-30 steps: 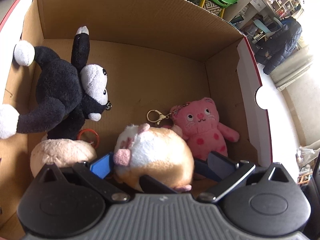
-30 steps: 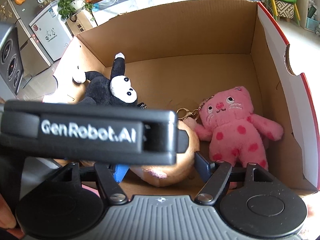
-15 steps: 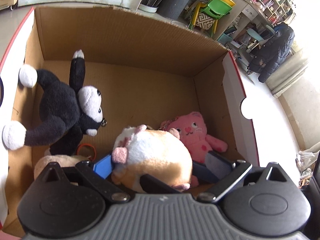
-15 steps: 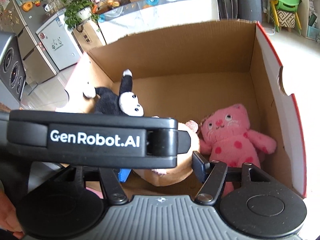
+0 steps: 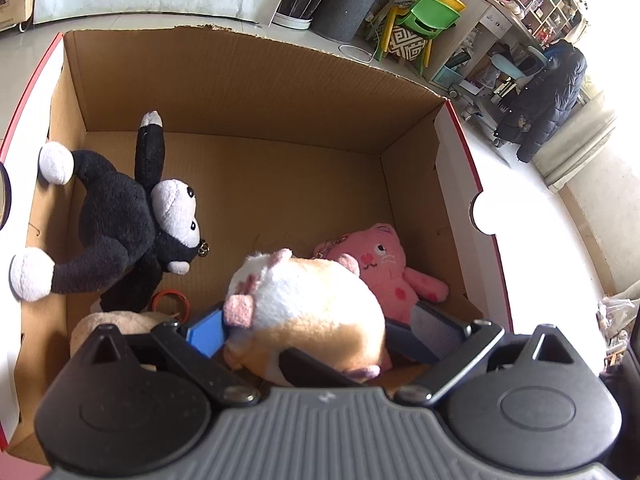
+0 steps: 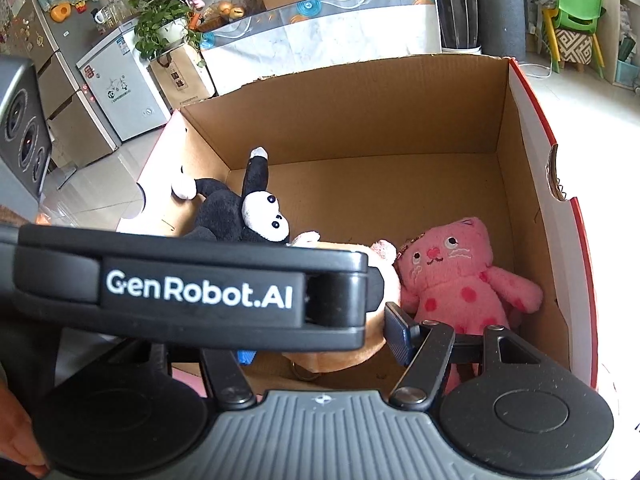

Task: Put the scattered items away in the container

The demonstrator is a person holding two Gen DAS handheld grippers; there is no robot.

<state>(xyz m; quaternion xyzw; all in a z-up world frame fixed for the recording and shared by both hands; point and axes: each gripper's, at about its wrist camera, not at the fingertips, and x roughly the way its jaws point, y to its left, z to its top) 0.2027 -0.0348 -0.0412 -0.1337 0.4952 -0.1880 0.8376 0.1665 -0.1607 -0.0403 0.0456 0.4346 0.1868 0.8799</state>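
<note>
A round orange-and-white hamster plush (image 5: 304,308) sits between the fingers of my left gripper (image 5: 318,328), which is shut on it just above the near end of the open cardboard box (image 5: 256,80). Inside the box lie a black-and-white monkey plush (image 5: 120,232) at the left, a pink spotted cat plush (image 5: 384,264) at the right, a beige plush (image 5: 116,324) and an orange ring (image 5: 170,300). In the right wrist view the left gripper's body (image 6: 192,292) covers most of the hamster (image 6: 336,358). My right gripper (image 6: 323,346) is open behind it, near the cat (image 6: 452,276).
The box (image 6: 360,120) stands on a pale tiled floor. Behind it are a low cloth-covered table with plants (image 6: 320,36), a small fridge (image 6: 124,88) and a speaker (image 6: 24,136). Green and yellow chairs (image 5: 424,16) and a person in a dark coat (image 5: 548,96) are at the far right.
Both grippers have risen and drawn back from the box, so its whole far rim now shows. The hamster has stayed between the left fingers, now covering more of the cat.
</note>
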